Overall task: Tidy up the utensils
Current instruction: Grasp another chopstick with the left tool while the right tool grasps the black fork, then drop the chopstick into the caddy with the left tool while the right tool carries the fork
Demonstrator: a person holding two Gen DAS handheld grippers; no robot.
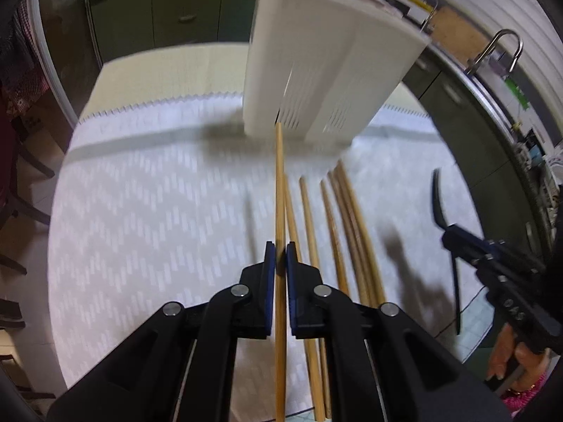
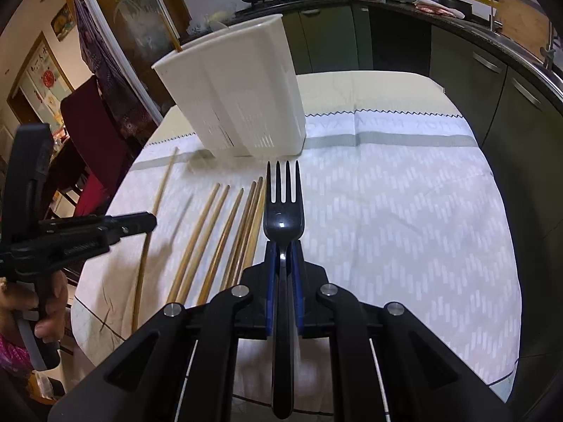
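Overhead, left gripper (image 1: 280, 246) pinching a pale wooden chopstick (image 1: 279, 190), right gripper (image 2: 283, 246) clamping a glossy black fork (image 2: 282, 211), white slotted holder (image 2: 242, 95) standing on the table (image 2: 404, 211).

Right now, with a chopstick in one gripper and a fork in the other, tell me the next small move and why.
Probably lift the left gripper and carry its chopstick up over the white holder, then drop it in. The chopstick is already clamped and points at the holder's base, one chopstick already stands inside, and several more chopsticks wait on the cloth. The right gripper holds the fork and can follow.
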